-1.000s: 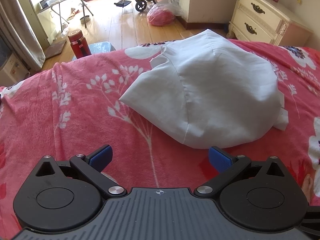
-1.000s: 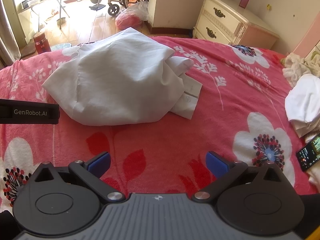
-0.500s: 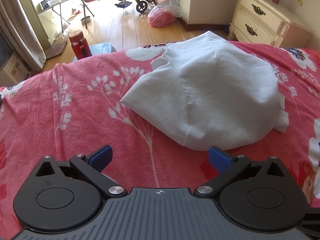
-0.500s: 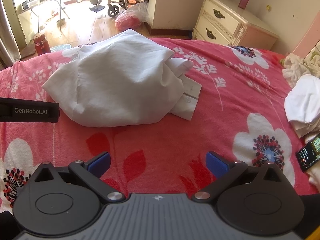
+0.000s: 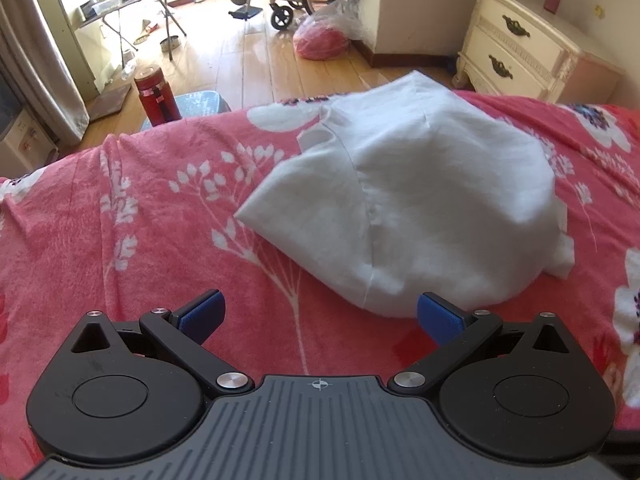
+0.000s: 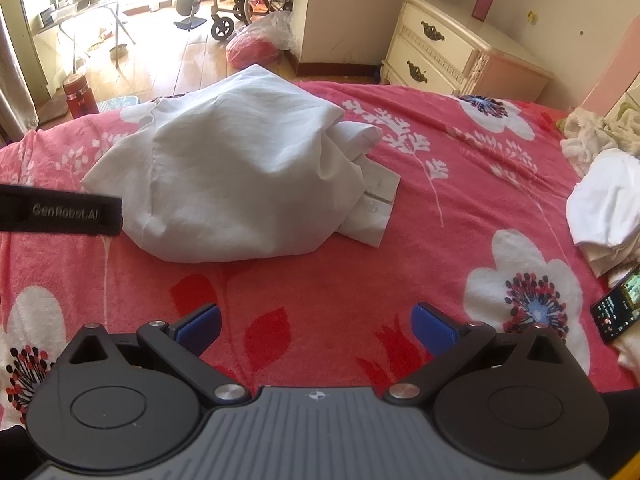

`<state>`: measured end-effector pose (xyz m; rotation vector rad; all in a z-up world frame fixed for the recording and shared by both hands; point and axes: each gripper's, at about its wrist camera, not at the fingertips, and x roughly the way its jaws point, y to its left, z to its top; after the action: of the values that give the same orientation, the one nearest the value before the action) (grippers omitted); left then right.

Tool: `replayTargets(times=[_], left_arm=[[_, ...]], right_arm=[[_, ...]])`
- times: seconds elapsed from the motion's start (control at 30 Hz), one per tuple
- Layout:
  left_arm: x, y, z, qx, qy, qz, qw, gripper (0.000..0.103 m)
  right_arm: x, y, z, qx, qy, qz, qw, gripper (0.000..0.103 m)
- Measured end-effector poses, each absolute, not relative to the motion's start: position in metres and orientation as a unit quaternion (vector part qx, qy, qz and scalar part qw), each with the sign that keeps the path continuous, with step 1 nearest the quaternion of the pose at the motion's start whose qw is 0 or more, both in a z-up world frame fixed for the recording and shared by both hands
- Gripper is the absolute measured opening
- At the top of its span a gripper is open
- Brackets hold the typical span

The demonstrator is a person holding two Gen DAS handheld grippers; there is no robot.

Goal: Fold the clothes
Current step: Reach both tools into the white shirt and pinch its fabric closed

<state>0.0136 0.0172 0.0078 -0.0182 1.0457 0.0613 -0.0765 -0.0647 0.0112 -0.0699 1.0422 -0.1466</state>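
Fuzzy red flowered blanket [image 6: 460, 216] across the bed, rumpled white shirt [image 6: 240, 184] heaped mid-blanket, pile of white clothes [image 6: 608, 204] and glossy phone [image 6: 618, 312] at right edge, left gripper [image 5: 318, 316] and right gripper [image 6: 316, 326] spread wide, empty, short of shirt.

white on red florals
the shirt [image 6: 240, 184] is plain white; the bedspread [image 6: 440, 208] is coral red with white flowers and leaf sprays; the fingers [image 5: 202, 314] carry blue pads; the nightstand [image 6: 444, 52] is cream; the bottle [image 5: 156, 94] is red.
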Motion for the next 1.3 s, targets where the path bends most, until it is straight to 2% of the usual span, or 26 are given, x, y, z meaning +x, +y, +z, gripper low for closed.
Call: replayTargets(times=[0.23, 0.43, 0.6, 0.77, 0.93, 1.17, 1.3], left_arm=[[0.032, 0.020, 0.019, -0.020, 0.481, 0.040, 0.876, 0.103], [0.045, 0.022, 0.031, -0.036, 0.462, 0.040, 0.885, 0.103], [0.049, 0.025, 0.038, -0.040, 0.445, 0.046, 0.894, 0.103], [0.049, 0.029, 0.036, -0.038, 0.432, 0.056, 0.899, 0.103], [0.056, 0.031, 0.026, -0.053, 0.427, 0.053, 0.901, 0.103], [0.073, 0.027, 0.010, -0.056, 0.417, 0.032, 0.907, 0.103], [0.086, 0.021, 0.001, -0.035, 0.405, 0.011, 0.913, 0.103]], right_arm=[[-0.062, -0.062, 0.035, -0.062, 0.473, -0.055, 0.877, 0.103], [-0.030, -0.049, 0.068, -0.143, 0.448, -0.008, 0.882, 0.103], [-0.002, -0.036, 0.081, -0.160, 0.472, 0.064, 0.864, 0.103], [0.008, -0.026, 0.066, -0.210, 0.473, 0.128, 0.846, 0.103], [-0.005, -0.037, 0.035, -0.235, 0.429, 0.223, 0.843, 0.103], [0.005, -0.079, -0.006, -0.150, 0.368, 0.233, 0.888, 0.103], [0.012, -0.095, -0.009, -0.141, 0.297, 0.218, 0.919, 0.103]])
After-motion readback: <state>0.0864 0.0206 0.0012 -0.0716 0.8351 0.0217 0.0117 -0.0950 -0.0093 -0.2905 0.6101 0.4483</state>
